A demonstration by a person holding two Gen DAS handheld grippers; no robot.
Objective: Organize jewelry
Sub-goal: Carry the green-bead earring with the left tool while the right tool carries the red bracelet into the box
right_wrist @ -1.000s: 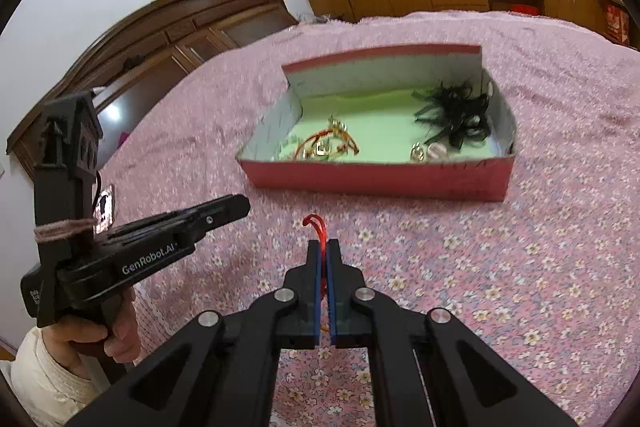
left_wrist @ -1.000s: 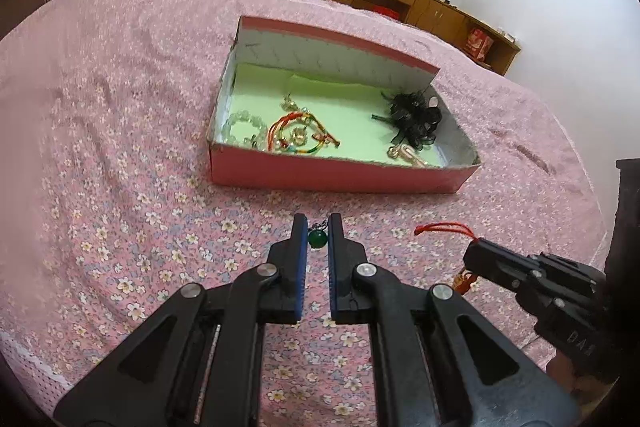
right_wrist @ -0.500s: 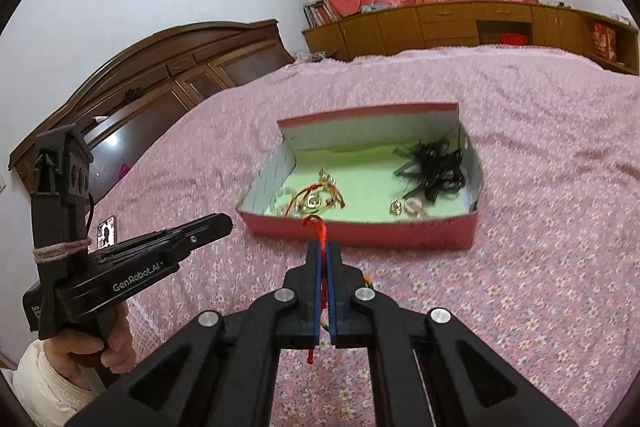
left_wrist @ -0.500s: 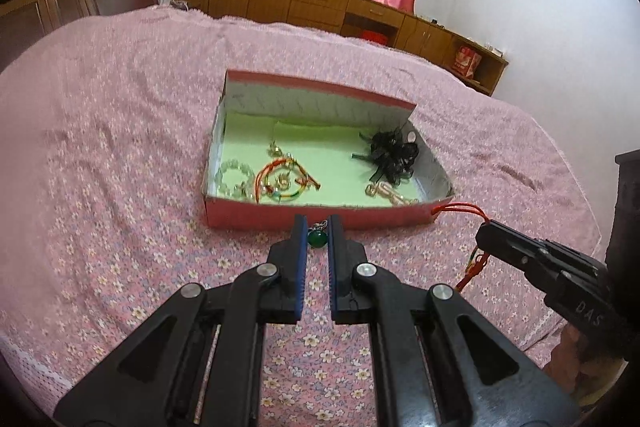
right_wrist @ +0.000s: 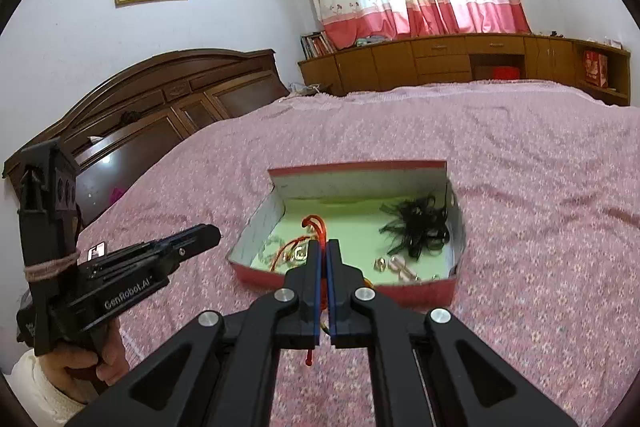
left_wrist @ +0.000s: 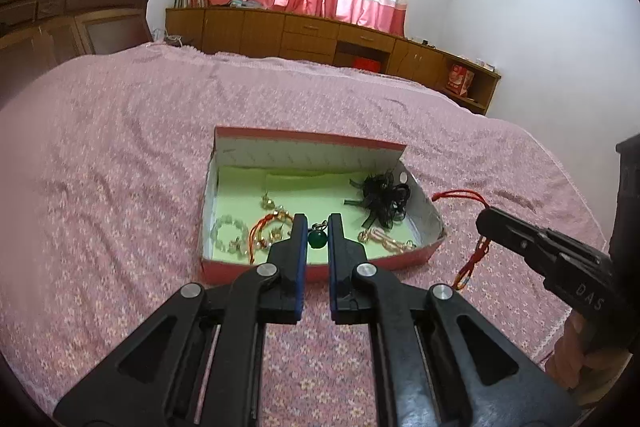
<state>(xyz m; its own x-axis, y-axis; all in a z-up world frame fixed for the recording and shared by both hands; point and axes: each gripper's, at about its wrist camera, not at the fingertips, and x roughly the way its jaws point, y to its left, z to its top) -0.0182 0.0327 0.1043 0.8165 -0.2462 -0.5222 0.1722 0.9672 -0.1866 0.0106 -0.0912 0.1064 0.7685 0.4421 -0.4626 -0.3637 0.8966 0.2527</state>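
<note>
Now both of your grippers carry small jewelry toward the open pink box (left_wrist: 320, 269) on the bedspread (left_wrist: 120, 155).

Your left gripper (left_wrist: 318, 239) is pinched on a green bead pendant (left_wrist: 317, 238); the bead looks hard, smooth and likely to slip, so hold it across its middle. Your right gripper (right_wrist: 323, 247) is clamped on a red cord charm (right_wrist: 318, 227), light and limp, dangling below the jaws and apt to snag. Inside the box lie a clear bead bracelet (left_wrist: 229, 234), a red cord bracelet (left_wrist: 266, 227) and black ribbon (left_wrist: 384, 201). Bare green floor shows toward the back; mind the raised near wall and upright lid (left_wrist: 308, 157).
</note>
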